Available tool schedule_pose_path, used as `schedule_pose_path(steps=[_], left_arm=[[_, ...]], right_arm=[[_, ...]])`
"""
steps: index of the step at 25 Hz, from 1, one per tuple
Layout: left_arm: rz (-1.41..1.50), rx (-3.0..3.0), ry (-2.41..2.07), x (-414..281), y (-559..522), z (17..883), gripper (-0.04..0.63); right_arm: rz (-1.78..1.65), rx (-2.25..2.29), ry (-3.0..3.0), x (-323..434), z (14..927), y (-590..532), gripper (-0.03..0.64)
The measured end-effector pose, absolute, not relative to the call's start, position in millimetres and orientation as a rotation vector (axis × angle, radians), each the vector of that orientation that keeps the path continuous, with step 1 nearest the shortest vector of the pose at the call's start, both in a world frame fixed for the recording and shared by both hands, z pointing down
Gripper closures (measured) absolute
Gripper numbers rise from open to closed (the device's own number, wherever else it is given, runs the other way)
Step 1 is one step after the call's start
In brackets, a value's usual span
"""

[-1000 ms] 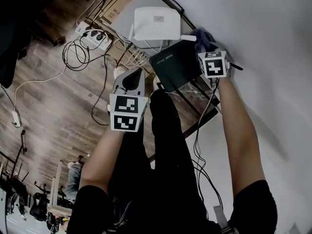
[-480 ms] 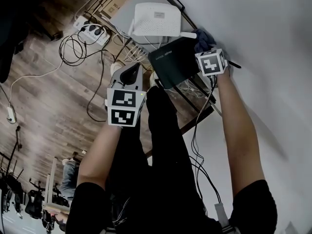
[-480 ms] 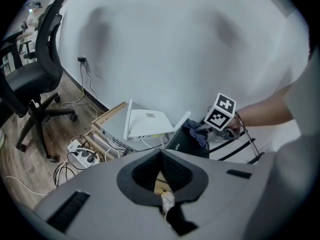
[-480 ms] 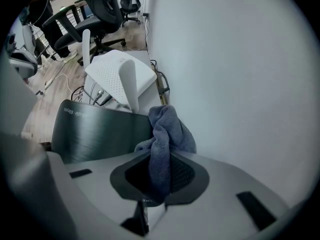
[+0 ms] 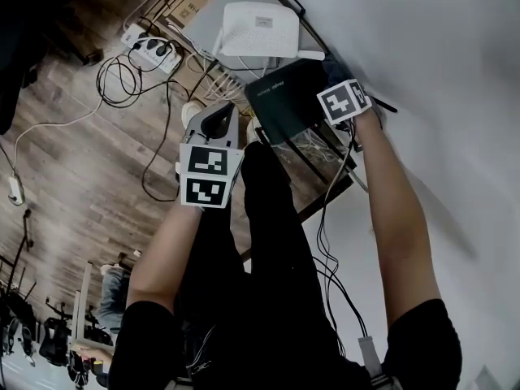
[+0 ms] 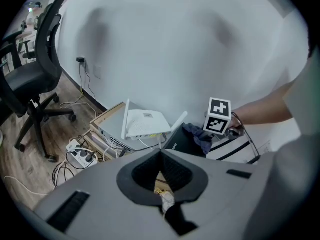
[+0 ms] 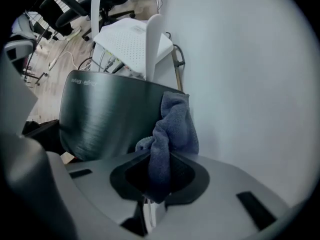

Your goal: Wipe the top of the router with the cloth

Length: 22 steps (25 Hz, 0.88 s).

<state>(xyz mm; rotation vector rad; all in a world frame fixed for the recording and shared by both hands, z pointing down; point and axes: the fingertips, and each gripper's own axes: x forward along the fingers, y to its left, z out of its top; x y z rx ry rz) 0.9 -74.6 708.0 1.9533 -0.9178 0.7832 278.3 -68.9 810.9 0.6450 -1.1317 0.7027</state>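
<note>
- Right gripper (image 7: 159,174): fingers are pinched on the blue cloth (image 7: 172,129). The cloth is laid at the right edge of the black router (image 7: 110,124), which is just nearer than the white router (image 7: 132,44).
- Left gripper (image 6: 161,154): fingers are pressed together on nothing, and it is held well apart to the left.
- Wiping is judged under way. The cloth is best drawn leftward across the glossy top, flat, with light pressure so the router is not shifted.

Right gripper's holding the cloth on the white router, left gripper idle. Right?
No: the right gripper holds the cloth on the black router, not the white router behind it, as the right gripper view shows. Left gripper idle.
</note>
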Motion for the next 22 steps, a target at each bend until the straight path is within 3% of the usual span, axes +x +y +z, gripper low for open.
schedule_pose_path(steps=[10, 22], left_arm=[[0.743, 1.952, -0.985, -10.0, -79.9, 706.3, 0.594], [0.698, 1.938, -1.007, -10.1, -82.5, 705.4, 0.594]], right_arm=[[0.776, 0.573, -1.104, 265.9, 806.3, -45.4, 0.574], [0.974, 0.509, -1.362, 195.5, 798.5, -14.8, 0.574]])
